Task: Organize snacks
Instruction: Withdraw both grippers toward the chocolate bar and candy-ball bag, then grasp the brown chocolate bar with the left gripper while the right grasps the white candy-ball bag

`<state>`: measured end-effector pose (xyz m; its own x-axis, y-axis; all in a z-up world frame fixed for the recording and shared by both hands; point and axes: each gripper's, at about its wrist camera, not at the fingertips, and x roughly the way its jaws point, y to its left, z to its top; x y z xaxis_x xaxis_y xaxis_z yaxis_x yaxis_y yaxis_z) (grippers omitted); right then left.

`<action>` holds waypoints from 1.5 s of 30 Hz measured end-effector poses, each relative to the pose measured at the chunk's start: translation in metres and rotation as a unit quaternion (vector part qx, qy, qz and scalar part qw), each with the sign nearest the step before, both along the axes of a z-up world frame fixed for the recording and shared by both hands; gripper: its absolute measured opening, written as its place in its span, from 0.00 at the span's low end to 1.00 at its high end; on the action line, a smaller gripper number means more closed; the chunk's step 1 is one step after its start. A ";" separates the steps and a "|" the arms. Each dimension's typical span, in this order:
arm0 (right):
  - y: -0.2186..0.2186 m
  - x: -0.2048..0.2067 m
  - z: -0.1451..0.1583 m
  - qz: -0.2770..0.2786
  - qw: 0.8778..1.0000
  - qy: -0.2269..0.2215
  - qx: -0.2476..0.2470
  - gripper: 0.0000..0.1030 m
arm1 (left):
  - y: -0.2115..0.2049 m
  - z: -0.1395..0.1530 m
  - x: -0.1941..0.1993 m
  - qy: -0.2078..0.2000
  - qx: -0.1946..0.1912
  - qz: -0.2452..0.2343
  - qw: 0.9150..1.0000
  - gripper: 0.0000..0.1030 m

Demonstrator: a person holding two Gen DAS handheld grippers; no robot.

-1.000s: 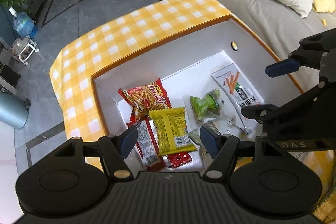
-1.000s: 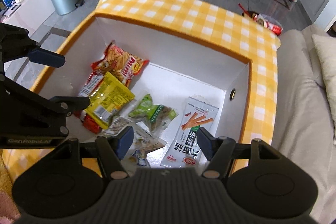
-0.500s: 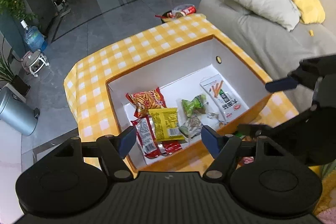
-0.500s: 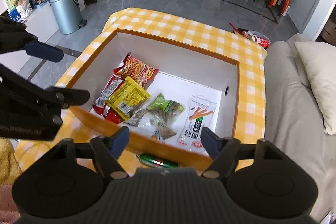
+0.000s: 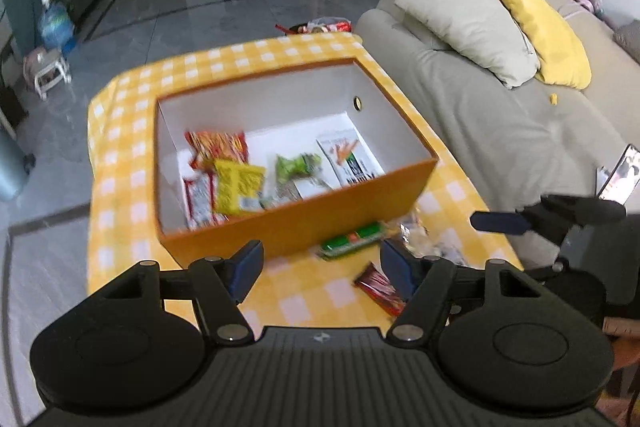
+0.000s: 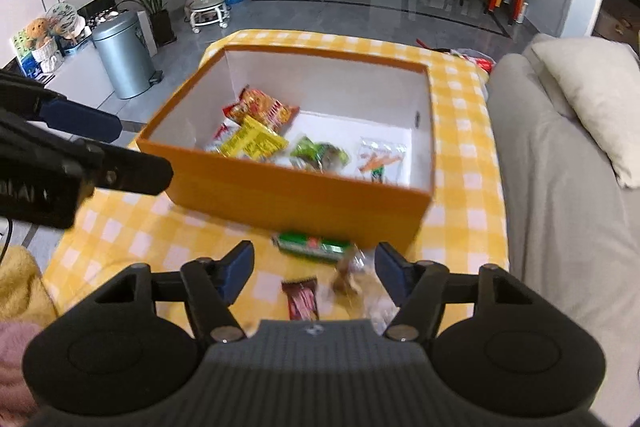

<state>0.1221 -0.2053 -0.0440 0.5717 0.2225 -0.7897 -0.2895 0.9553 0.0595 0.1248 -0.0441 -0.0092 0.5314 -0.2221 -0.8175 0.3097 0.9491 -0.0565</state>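
Note:
An orange box [image 5: 304, 223] [image 6: 296, 195] with a white inside stands on the yellow checked table and holds several snack packs: red, yellow [image 5: 236, 187] [image 6: 254, 143], green, and a white carrot-print one. In front of the box lie a green pack [image 5: 354, 237] [image 6: 312, 245], a dark red bar [image 5: 380, 289] [image 6: 302, 301] and a clear crinkly pack [image 6: 356, 279]. My left gripper [image 5: 322, 273] is open and empty above the table's near side. My right gripper [image 6: 314, 273] is open and empty above the loose packs.
A grey sofa [image 5: 500, 115] with a beige pillow and a yellow pillow runs along the table's right. A metal bin [image 6: 124, 59], a water bottle and plants stand on the floor to the left. A phone [image 5: 616, 179] rests on the sofa's edge.
Both grippers have pulled back and up from over the box. The box's near wall and the loose packs in front of it have come into view.

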 end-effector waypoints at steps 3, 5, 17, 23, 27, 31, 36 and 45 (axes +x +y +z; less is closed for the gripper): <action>-0.016 -0.014 -0.011 -0.020 1.000 0.001 0.006 0.56 | -0.006 -0.015 -0.006 0.015 -0.019 0.022 0.999 0.76; -0.026 -0.022 -0.017 -0.030 1.000 0.003 0.007 0.56 | -0.011 -0.026 -0.010 0.027 -0.031 0.034 0.999 0.72; -0.080 -0.030 -0.051 -0.086 0.994 0.059 0.011 0.60 | -0.053 -0.091 -0.008 0.108 -0.042 0.052 0.992 0.72; -0.076 -0.022 -0.065 -0.084 0.993 0.081 -0.006 0.62 | -0.062 -0.127 0.005 0.144 -0.049 0.102 0.983 0.72; -0.084 -0.017 -0.075 -0.104 0.990 0.097 -0.001 0.61 | -0.063 -0.143 0.010 0.160 -0.054 0.140 0.976 0.72; -0.092 -0.012 -0.081 -0.114 0.987 0.112 0.023 0.61 | -0.069 -0.150 0.013 0.158 -0.044 0.147 0.976 0.72; -0.097 -0.005 -0.088 -0.131 0.984 0.118 0.037 0.61 | -0.081 -0.157 0.018 0.162 0.008 0.140 0.977 0.72; -0.083 0.004 -0.095 -0.097 0.988 0.119 0.033 0.61 | -0.062 -0.152 0.018 0.176 0.030 0.093 0.980 0.46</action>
<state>0.1264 -0.2882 -0.1388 0.4087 0.1820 -0.8943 -0.0709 0.9833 0.1677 0.1427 -0.1061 -0.1610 0.2417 -0.0933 -0.9659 0.1029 0.9922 -0.0701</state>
